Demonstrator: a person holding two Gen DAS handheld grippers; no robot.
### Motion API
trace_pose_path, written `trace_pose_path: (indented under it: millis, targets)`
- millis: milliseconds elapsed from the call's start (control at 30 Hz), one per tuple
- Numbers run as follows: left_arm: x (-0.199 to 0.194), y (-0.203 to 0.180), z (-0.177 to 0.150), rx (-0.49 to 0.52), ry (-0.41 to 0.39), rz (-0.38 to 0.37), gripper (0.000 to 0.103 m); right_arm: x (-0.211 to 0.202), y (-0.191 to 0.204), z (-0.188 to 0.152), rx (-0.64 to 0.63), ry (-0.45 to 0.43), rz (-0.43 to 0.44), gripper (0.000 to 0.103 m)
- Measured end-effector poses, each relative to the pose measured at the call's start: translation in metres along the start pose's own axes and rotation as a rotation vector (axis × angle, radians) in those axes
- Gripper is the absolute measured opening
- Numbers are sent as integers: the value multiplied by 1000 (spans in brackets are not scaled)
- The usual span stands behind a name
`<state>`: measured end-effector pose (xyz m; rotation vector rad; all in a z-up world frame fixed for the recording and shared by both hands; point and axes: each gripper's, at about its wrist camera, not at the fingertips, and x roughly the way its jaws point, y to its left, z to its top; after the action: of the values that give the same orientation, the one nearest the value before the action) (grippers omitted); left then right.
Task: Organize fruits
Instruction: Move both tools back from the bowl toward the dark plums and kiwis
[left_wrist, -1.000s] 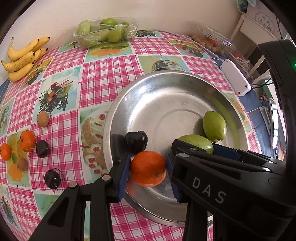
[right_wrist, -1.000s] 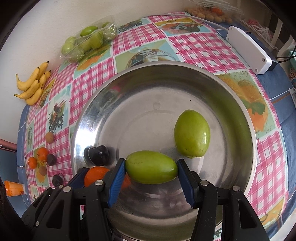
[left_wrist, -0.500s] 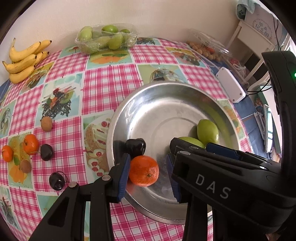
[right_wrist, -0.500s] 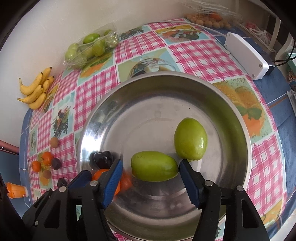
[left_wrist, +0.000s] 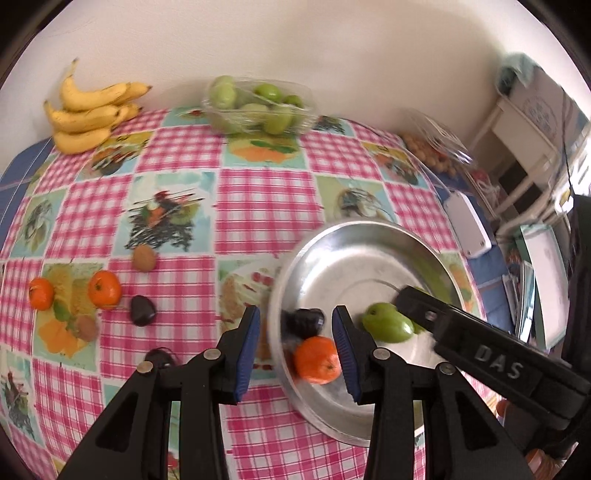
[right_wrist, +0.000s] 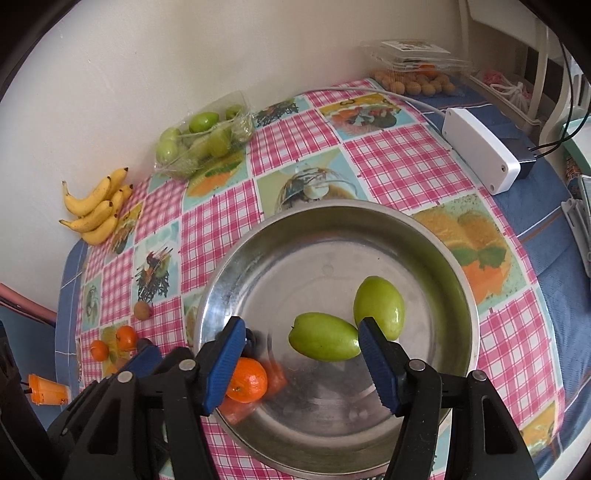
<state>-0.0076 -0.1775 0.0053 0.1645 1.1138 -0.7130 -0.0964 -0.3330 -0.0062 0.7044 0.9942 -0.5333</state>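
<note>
Both the left gripper (left_wrist: 295, 341) and the right gripper (right_wrist: 301, 356) stand with fingers apart, holding nothing. In the right view's lower left, a blue finger (right_wrist: 225, 363) partly hides the orange (right_wrist: 248, 380) in the metal bowl (right_wrist: 458, 280). The dark fruit (left_wrist: 306, 321) beside it is blurred.

The left gripper (left_wrist: 295, 343) fills the bottom of the frame, its blue pads apart with nothing pressed between them. Past them, right of centre, a steel bowl (left_wrist: 369, 236) holds an orange (left_wrist: 317, 360), a dark fruit (left_wrist: 306, 322) and a green fruit (left_wrist: 386, 326). The right gripper (left_wrist: 480, 354) reaches in from the lower right. At left, two tangerines (left_wrist: 104, 289), a plum (left_wrist: 142, 311) and a brown fruit (left_wrist: 144, 257) lie on the checked cloth (left_wrist: 258, 199). Bananas (left_wrist: 88, 114) sit upper left, a tray of green fruit (left_wrist: 258, 107) top centre.
</note>
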Motion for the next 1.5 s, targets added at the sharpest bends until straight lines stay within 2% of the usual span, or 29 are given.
trace_pose_path:
  millis: [433,667,733,800,933,967,1000,1067,1267,1333,1367,1500]
  targets:
    - [-4,66,5,-221,-7,69,41,6,3,-3,-22,17,-15,67]
    - [-1,77,3,-256,9,92,42,7,6,-3,-41,18,-26,67]
    - [0,77,3,-258,14,98,46,8,7,-3,-45,20,-35,67]
    - [1,77,2,-260,21,114,56,9,7,-3,-54,22,-48,68]
    - [4,79,2,-260,33,136,58,12,7,-3,-70,23,-73,81]
    - [4,80,1,-263,36,142,63,13,8,-3,-73,23,-77,84]
    - [5,81,1,-265,38,150,74,14,8,-3,-77,23,-83,86]
    - [7,84,0,-273,38,178,82,15,8,-3,-84,24,-95,94]
    - [8,93,-2,-296,34,221,82,19,9,-5,-106,28,-115,96]
    - [9,94,-2,-295,33,233,86,21,10,-6,-111,31,-118,99]
    - [9,94,-2,-295,33,238,91,22,10,-6,-113,32,-120,103]
    - [9,94,-2,-293,25,242,92,25,10,-7,-114,37,-121,103]
